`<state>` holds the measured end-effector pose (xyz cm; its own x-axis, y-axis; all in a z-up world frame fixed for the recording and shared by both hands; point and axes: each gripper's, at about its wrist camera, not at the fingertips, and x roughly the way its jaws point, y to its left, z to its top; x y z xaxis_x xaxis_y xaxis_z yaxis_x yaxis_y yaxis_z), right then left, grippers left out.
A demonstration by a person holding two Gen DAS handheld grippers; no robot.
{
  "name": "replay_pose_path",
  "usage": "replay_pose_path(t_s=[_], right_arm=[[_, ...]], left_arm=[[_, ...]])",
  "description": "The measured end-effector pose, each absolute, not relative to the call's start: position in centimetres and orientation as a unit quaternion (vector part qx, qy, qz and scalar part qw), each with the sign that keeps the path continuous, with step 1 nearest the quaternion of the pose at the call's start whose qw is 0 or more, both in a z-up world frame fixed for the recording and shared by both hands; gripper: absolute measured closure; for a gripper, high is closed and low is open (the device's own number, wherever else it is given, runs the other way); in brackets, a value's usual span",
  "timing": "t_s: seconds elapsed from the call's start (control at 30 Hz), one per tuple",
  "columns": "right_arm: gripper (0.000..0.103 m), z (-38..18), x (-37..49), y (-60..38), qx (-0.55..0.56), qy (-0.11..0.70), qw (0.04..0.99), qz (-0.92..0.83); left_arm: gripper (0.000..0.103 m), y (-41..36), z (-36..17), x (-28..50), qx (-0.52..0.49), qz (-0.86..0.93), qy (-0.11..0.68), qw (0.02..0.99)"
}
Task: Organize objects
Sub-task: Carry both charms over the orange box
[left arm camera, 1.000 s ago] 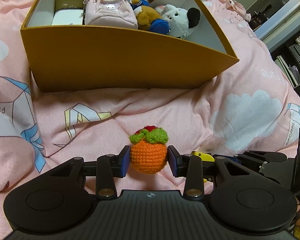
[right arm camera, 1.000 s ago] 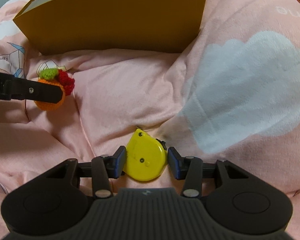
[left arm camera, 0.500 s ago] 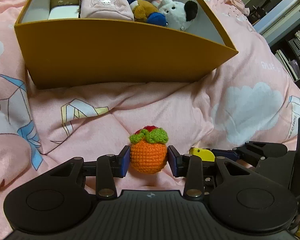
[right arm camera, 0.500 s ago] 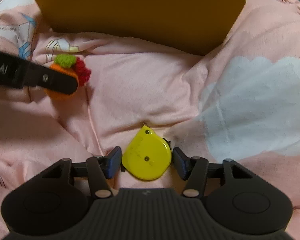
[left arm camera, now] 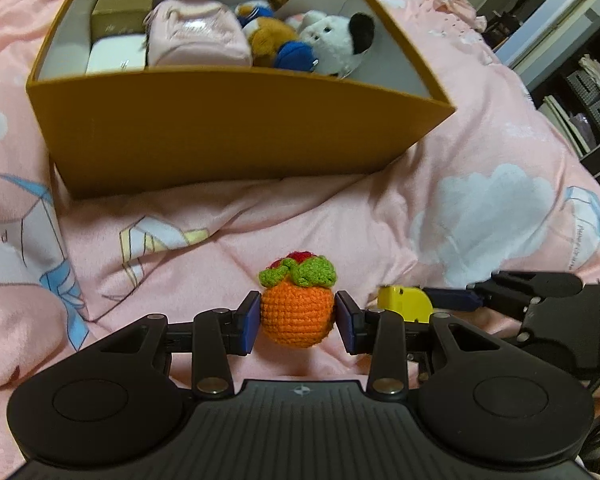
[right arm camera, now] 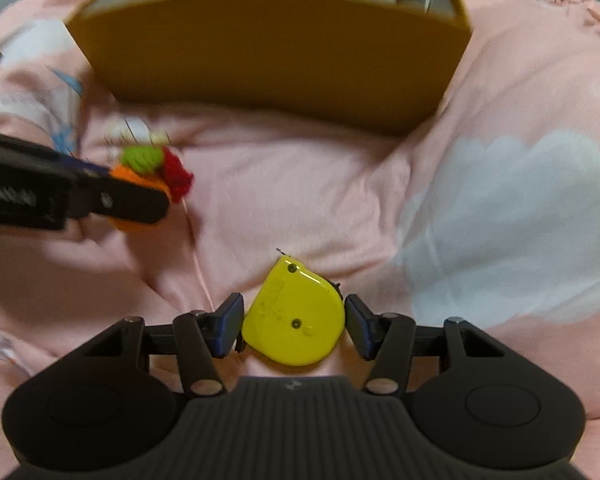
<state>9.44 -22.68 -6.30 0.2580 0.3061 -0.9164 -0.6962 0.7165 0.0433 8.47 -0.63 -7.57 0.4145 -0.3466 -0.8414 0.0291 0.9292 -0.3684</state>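
My left gripper point(left arm camera: 297, 317) is shut on an orange crocheted fruit point(left arm camera: 297, 312) with green leaves and holds it above the pink duvet. My right gripper point(right arm camera: 294, 324) is shut on a yellow tape measure point(right arm camera: 294, 320), also lifted off the duvet. The left gripper and the crocheted fruit point(right arm camera: 148, 176) show at the left of the right wrist view. The tape measure point(left arm camera: 405, 304) shows just right of the left gripper. The orange-brown box point(left arm camera: 236, 132) stands ahead of both grippers.
The box holds a pink pouch point(left arm camera: 196, 40), a white box point(left arm camera: 116, 54), a gold box point(left arm camera: 120, 12) and plush toys point(left arm camera: 320, 44). The pink duvet point(left arm camera: 480, 208) is rumpled with folds. Shelving point(left arm camera: 580, 92) stands at the far right.
Both grippers have risen with their objects, so the inside of the box shows more. The box has shifted toward the centre of the right wrist view.
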Motion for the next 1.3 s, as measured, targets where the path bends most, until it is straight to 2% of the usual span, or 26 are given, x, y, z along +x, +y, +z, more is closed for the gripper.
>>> replay_pose_path(t_s=[0.37, 0.67, 0.83, 1.1, 1.3], right_arm=[[0.046, 4.1, 12.0, -21.0, -0.208, 0.378, 0.813, 0.392], [0.046, 8.7, 16.2, -17.7, -0.231, 0.303, 0.830, 0.407], [0.046, 7.9, 19.4, -15.6, -0.266, 0.315, 0.816, 0.405], [0.046, 3.3, 23.7, -12.8, -0.310, 0.411, 0.758, 0.401], [0.046, 0.6, 25.3, -11.1, -0.352, 0.449, 0.726, 0.384]], left_arm=[[0.058, -0.3, 0.4, 9.2, -0.157, -0.146, 0.431, 0.876], [0.058, 0.5, 4.3, 13.4, -0.167, -0.115, 0.368, 0.908], [0.058, 0.7, 2.9, 16.3, -0.166, -0.103, 0.383, 0.903], [0.058, 1.5, -0.9, 18.6, -0.160, -0.107, 0.434, 0.880], [0.058, 3.0, -2.1, 19.7, -0.171, -0.112, 0.449, 0.870]])
